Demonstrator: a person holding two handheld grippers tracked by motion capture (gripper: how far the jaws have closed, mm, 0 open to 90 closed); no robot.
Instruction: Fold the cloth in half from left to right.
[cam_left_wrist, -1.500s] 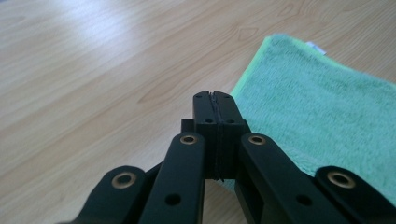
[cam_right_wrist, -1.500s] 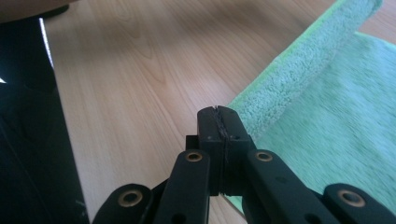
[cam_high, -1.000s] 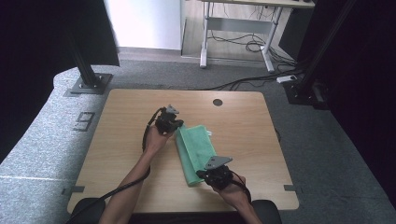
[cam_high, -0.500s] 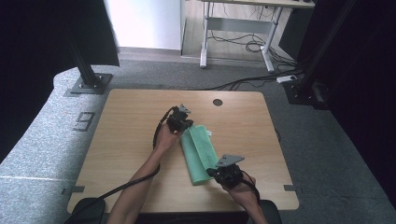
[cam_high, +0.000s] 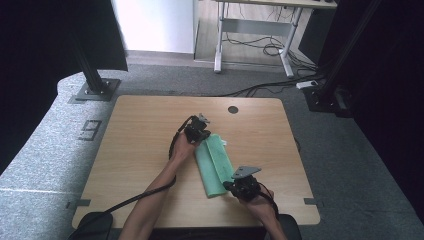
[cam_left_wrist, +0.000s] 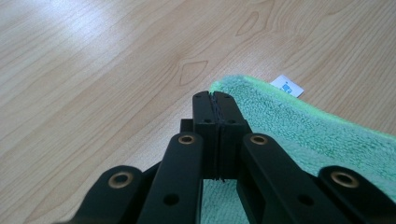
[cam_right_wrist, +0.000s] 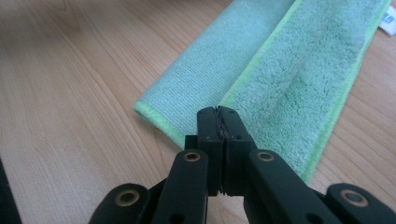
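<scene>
High view – folded green towel (cam_high: 214, 162) mid-table (cam_high: 135, 150), left tool (cam_high: 199, 131) and right tool (cam_high: 239, 186) closed at its ends, gripping nothing

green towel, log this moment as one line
stage: folding | green towel: folded strip, flat on table | left claw: shut, far end | right claw: shut, near end

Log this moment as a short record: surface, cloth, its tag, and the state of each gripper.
surface: wooden table
cloth: green towel, folded into a long strip, lying flat
tag: small white label at the towel's far end
left gripper: fingers shut, at the far end of the towel; whether fabric is pinched cannot be told
right gripper: fingers shut, at the near end; same doubt
</scene>
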